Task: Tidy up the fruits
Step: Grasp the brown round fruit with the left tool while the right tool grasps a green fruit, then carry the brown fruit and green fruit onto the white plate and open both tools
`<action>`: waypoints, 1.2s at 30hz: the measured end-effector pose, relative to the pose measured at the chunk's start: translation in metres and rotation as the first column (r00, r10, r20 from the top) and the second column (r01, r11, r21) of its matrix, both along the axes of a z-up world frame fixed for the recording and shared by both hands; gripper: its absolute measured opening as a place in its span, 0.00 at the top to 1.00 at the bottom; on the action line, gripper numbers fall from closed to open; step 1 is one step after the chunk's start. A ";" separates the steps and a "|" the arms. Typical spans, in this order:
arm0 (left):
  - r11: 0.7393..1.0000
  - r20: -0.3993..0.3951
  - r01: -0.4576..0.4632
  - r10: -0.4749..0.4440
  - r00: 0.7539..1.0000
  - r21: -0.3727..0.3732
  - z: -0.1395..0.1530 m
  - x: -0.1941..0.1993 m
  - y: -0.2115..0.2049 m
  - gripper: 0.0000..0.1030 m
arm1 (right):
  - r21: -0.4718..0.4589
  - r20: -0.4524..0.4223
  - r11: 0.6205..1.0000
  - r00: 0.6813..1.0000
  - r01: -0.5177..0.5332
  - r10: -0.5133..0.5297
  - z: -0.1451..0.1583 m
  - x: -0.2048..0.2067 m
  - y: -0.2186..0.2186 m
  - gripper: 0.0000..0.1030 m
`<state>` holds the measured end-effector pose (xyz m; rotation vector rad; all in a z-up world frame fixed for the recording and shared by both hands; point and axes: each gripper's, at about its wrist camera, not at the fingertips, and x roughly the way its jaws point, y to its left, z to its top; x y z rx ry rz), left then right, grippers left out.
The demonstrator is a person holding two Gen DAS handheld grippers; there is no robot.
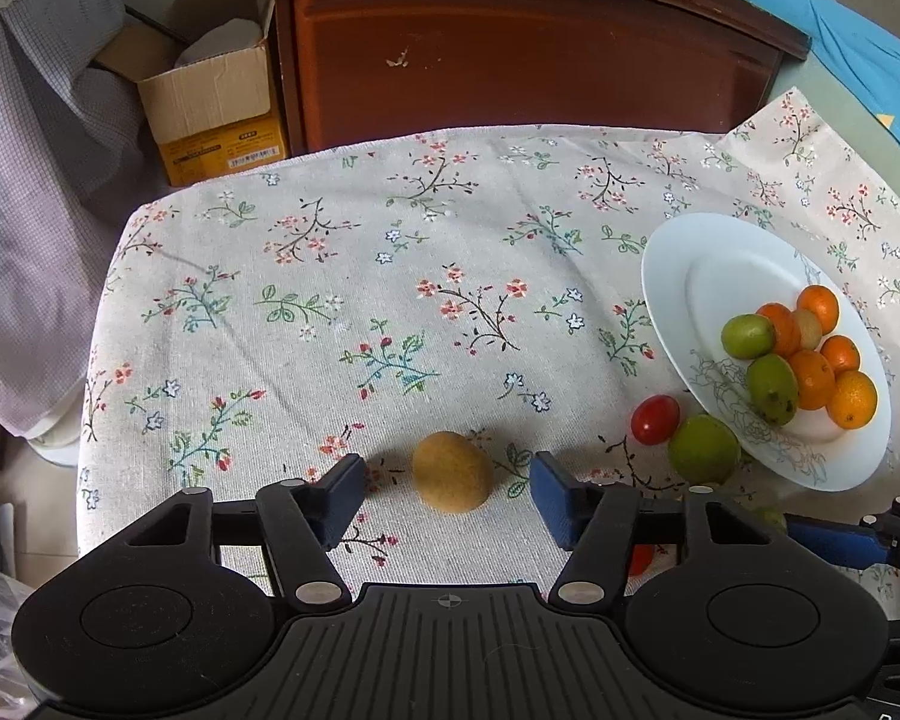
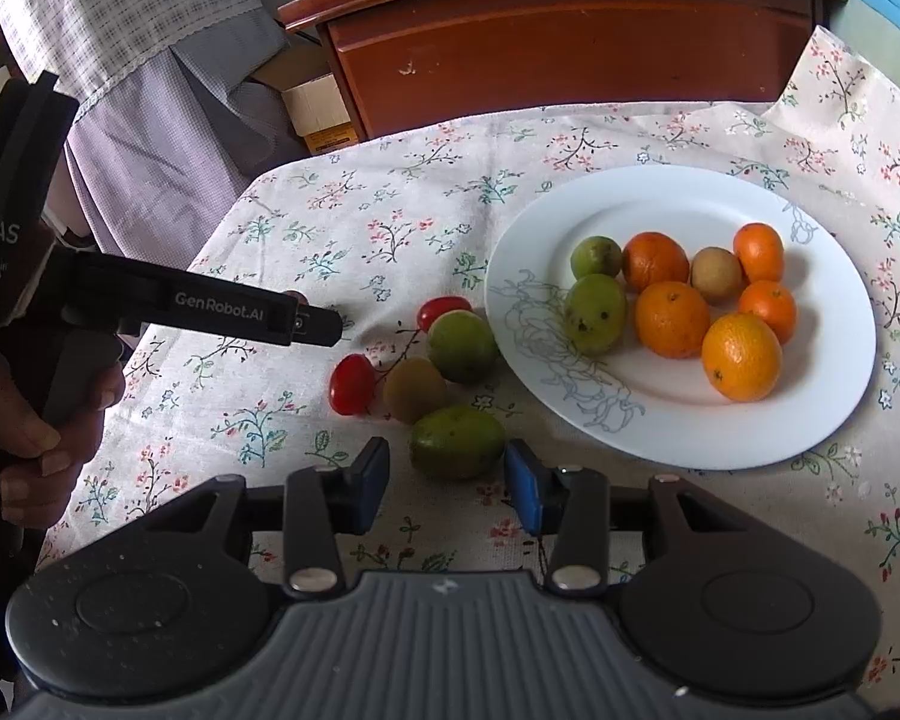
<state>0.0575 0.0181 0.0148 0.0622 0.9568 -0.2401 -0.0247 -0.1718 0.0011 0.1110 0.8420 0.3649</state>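
Note:
A white plate (image 2: 690,204) holds several oranges (image 2: 741,356), two green fruits (image 2: 595,313) and a small brown one (image 2: 716,273); the plate also shows in the left wrist view (image 1: 678,276). On the cloth beside it lie two red tomatoes (image 2: 352,383), a brown fruit (image 2: 414,389) and two green fruits (image 2: 462,345). My left gripper (image 1: 447,495) is open around a brown fruit (image 1: 453,471) lying on the cloth. My right gripper (image 2: 447,474) is open around a green fruit (image 2: 457,441) lying on the cloth.
The table wears a floral cloth (image 1: 330,300). A wooden cabinet (image 1: 510,48) stands behind it, with a cardboard box (image 1: 210,102) to its left. A checked fabric (image 1: 30,180) hangs at the left. The left gripper's body (image 2: 210,306) reaches in at the left.

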 end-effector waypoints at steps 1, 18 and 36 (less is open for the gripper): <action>1.000 0.003 0.001 -0.001 1.000 -0.002 0.000 0.000 0.000 0.48 | -0.001 0.002 1.000 1.000 0.002 -0.002 0.000 0.000 0.000 0.61; 1.000 0.042 0.020 -0.020 0.999 -0.012 0.013 -0.004 -0.006 0.75 | 0.026 0.012 1.000 1.000 0.004 -0.004 0.006 0.000 -0.002 0.66; 0.993 0.165 0.109 -0.100 0.981 -0.045 0.044 -0.011 -0.036 0.75 | 0.088 0.067 0.994 0.996 0.058 -0.064 0.031 0.003 -0.023 0.67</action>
